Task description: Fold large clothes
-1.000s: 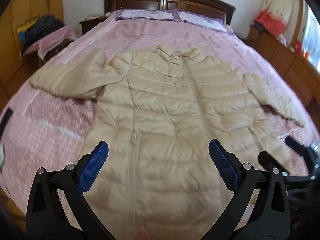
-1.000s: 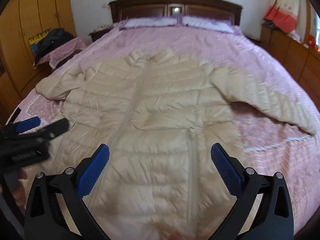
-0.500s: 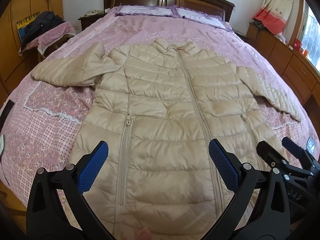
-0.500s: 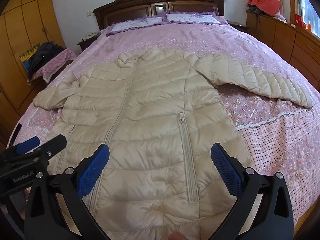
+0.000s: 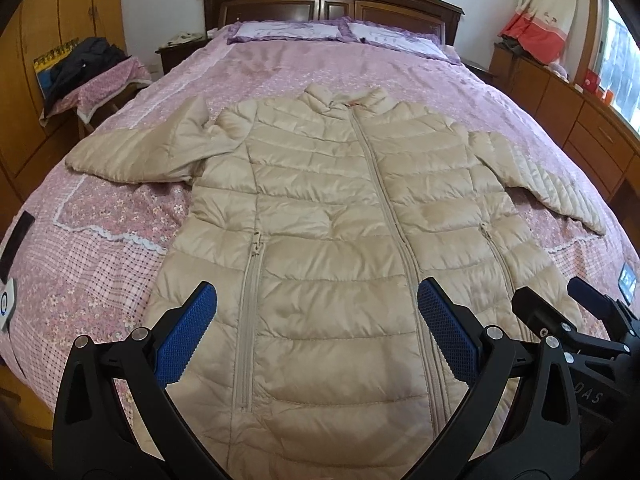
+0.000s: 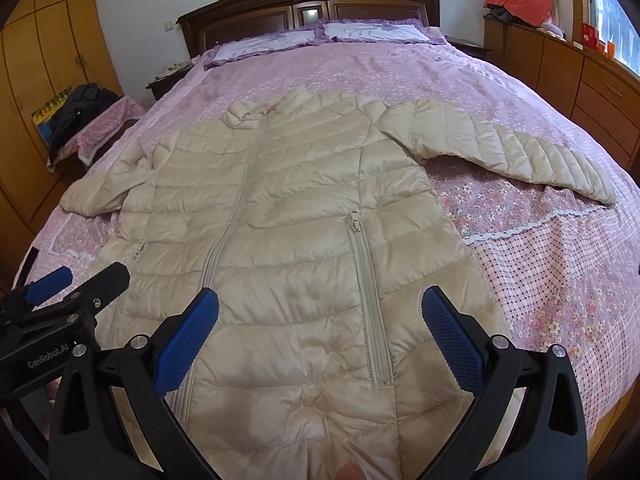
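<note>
A wide bed [image 5: 280, 60] with a pink flowered cover fills both views, its dark wooden headboard [image 5: 332, 4] at the far end. On the bed, front side up and zipped shut, lies a beige quilted down coat [image 5: 328, 240], its collar toward the headboard and its hem toward the cameras. One sleeve [image 5: 148, 152] stretches out across the cover to the coat's left side as seen from the foot of the bed; the other sleeve [image 6: 500, 148] angles out on the opposite side. Two lilac pillows [image 6: 320, 34] sit against the headboard, beyond the coat's collar.

The left gripper [image 5: 316, 332] hovers over the lower part of the coat, near its hem, jaws spread wide with nothing between the blue pads [image 5: 186, 336]. The right gripper [image 6: 320, 332] hangs over the coat's hem too, on the other side of the front zip, jaws equally wide and empty. Neither visibly touches the fabric.
</note>
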A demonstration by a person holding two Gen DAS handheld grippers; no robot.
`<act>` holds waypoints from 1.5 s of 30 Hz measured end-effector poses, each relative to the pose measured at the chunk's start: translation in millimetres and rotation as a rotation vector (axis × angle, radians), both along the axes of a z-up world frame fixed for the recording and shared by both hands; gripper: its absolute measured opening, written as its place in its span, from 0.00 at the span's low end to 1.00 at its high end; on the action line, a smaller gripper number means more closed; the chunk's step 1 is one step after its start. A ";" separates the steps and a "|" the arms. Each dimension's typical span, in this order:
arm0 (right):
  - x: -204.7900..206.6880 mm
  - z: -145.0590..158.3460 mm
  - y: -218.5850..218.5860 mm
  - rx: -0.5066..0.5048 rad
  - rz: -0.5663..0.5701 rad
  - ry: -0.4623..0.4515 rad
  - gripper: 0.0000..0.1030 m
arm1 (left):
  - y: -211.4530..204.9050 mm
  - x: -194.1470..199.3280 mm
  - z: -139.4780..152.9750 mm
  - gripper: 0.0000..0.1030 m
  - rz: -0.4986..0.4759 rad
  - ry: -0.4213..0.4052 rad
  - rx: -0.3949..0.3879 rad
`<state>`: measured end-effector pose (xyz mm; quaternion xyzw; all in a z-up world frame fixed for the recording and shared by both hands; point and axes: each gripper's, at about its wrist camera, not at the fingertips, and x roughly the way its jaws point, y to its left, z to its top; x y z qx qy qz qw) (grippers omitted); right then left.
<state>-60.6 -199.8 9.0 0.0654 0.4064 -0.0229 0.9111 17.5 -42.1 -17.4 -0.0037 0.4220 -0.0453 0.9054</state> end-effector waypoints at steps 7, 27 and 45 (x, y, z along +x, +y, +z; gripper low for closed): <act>-3.6 0.2 -1.7 0.021 -0.007 0.001 0.95 | -1.1 -5.0 1.3 0.97 -0.011 0.004 0.014; -7.8 -3.5 -5.0 0.017 -0.012 0.016 0.95 | 2.2 -9.8 6.0 0.97 0.028 -0.010 0.032; -6.4 0.0 -2.6 0.010 -0.005 0.011 0.95 | 2.9 -9.3 5.9 0.97 0.036 -0.002 0.031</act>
